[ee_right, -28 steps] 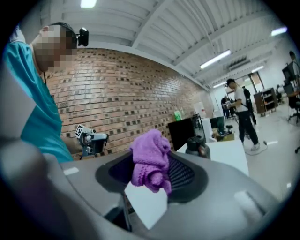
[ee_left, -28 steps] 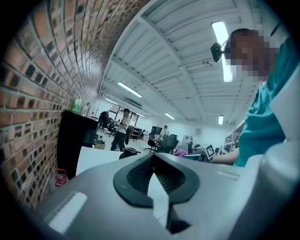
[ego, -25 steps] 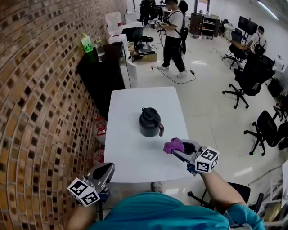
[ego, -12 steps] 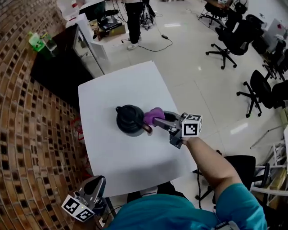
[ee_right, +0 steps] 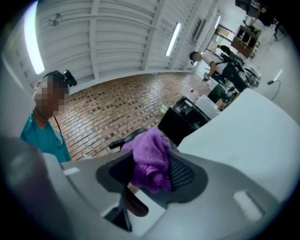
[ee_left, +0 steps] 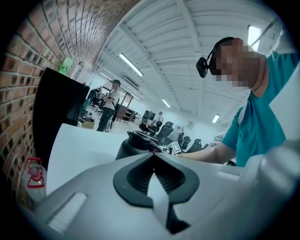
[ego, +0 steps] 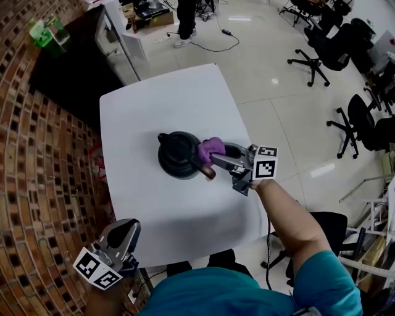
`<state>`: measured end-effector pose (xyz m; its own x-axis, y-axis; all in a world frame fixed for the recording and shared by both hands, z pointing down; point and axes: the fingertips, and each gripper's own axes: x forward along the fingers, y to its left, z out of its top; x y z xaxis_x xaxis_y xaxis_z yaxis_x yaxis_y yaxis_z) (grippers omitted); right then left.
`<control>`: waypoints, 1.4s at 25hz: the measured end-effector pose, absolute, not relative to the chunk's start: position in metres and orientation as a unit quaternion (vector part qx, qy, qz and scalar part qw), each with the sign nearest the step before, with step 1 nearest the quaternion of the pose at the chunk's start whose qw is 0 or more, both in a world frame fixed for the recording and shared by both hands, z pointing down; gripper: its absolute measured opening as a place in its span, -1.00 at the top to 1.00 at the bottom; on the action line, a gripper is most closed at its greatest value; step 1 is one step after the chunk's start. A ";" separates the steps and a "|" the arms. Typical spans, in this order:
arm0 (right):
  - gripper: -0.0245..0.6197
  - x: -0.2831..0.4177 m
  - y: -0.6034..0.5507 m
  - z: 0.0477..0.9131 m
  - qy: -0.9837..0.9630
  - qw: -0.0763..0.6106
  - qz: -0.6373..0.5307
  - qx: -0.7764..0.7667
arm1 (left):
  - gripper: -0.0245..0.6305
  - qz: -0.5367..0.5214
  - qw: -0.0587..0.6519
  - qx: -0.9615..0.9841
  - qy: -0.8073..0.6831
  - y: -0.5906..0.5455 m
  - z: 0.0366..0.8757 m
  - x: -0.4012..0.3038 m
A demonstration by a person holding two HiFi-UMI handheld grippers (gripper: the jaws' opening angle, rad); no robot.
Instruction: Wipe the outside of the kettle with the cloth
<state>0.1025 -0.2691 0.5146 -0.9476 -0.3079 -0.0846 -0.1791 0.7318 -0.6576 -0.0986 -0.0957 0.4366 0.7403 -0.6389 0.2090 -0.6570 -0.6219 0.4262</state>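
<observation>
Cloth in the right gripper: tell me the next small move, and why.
Probably slide the cloth sideways around the kettle. The right gripper clamps it against the kettle's side next to the handle, so contact looks made. The left gripper hangs shut off the near corner of the table, steadying nothing.

In the right gripper view, the cloth [ee_right: 149, 164] clamped in the right gripper [ee_right: 151, 152] hides nearly all of the kettle [ee_right: 123, 139]; only a dark sliver shows at the cloth's left. In the left gripper view, the body of the left gripper [ee_left: 153, 157] covers the kettle's lower part. In the head view, the far edge cuts off the standing person [ego: 185, 15] above the legs.
</observation>
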 end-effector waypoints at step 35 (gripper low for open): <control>0.36 0.106 -0.319 0.561 0.891 -0.005 -0.416 -0.179 | 0.93 0.040 0.237 0.903 -0.356 -0.139 0.430 -0.107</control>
